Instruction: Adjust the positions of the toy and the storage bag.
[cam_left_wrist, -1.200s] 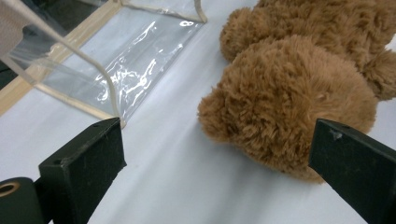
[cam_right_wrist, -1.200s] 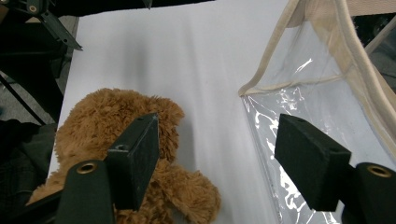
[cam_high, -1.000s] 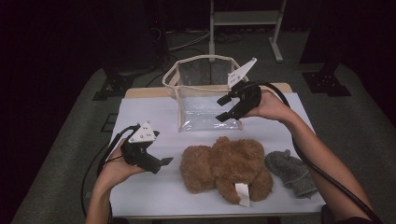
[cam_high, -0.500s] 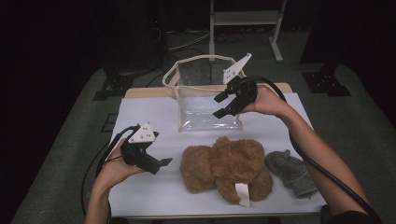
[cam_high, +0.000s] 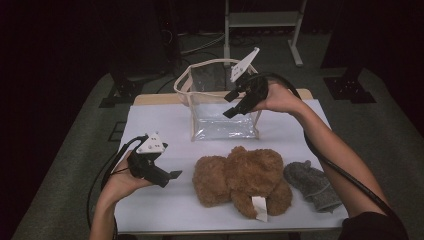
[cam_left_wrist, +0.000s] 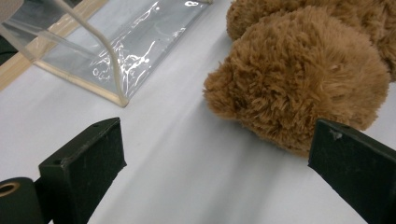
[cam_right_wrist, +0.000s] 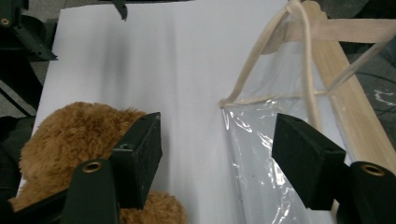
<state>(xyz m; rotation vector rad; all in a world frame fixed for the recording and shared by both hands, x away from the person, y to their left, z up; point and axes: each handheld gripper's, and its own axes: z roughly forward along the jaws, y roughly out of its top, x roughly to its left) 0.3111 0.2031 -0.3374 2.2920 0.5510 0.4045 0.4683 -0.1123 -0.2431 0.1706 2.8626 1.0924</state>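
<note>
A clear plastic bag (cam_high: 220, 125) with beige trim stands open at the back middle of the white table cover (cam_high: 155, 125). A brown teddy bear (cam_high: 245, 177) lies in front of it, a grey sock (cam_high: 312, 185) to its right. My right gripper (cam_high: 229, 106) hovers open above the bag's right front rim; in the right gripper view the bag's corner (cam_right_wrist: 261, 100) lies beyond the open right gripper (cam_right_wrist: 217, 140), with the bear (cam_right_wrist: 70, 135) at left. My left gripper (cam_high: 172, 176) rests open left of the bear. The left gripper (cam_left_wrist: 217, 140) faces the bear (cam_left_wrist: 303, 79) and the bag (cam_left_wrist: 126, 42).
The white cover's front edge (cam_high: 225, 227) runs just below the bear. A wooden table edge (cam_high: 155, 99) shows behind the cover. A pale metal frame (cam_high: 260, 20) stands on the dark floor beyond the table. Cables trail from both grippers.
My right gripper has risen a little and shifted toward the back over the bag's rim. The left gripper, bear and sock have stayed put.
</note>
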